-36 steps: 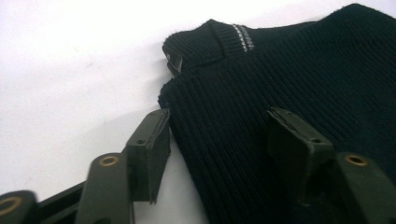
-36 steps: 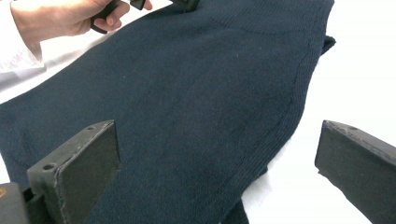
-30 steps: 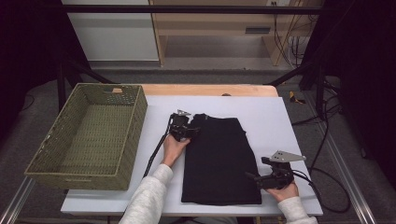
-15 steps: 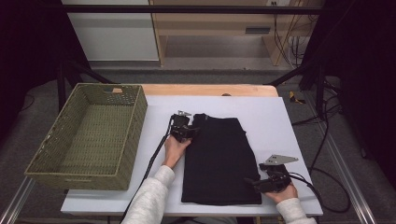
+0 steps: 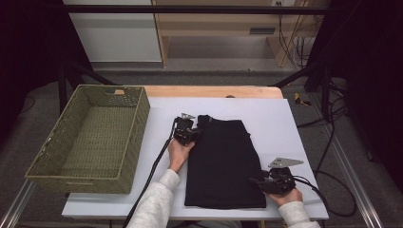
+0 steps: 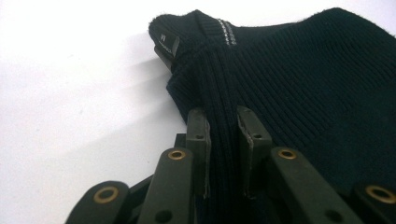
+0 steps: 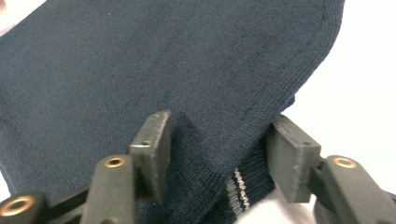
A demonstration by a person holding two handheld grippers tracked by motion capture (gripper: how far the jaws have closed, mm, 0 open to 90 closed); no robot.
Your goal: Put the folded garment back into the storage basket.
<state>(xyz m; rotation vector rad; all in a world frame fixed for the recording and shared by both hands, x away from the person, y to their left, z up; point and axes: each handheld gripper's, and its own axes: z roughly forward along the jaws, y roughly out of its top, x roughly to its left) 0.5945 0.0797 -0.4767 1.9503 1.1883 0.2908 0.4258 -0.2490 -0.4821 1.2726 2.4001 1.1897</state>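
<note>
The black sweater (image 5: pixel 222 161) lies folded mid-table (image 5: pixel 280 118), right of the basket (image 5: pixel 90 135). The left gripper (image 5: pixel 186 133) pinches its far-left edge; the right gripper (image 5: pixel 271 180) straddles the near-right hem, jaws spread. Close the right fully, I'd say, then lift both together

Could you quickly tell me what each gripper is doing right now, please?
Left gripper: shut on a ridge of the black sweater.
Right gripper: open, jaws straddling the sweater's edge.
</note>
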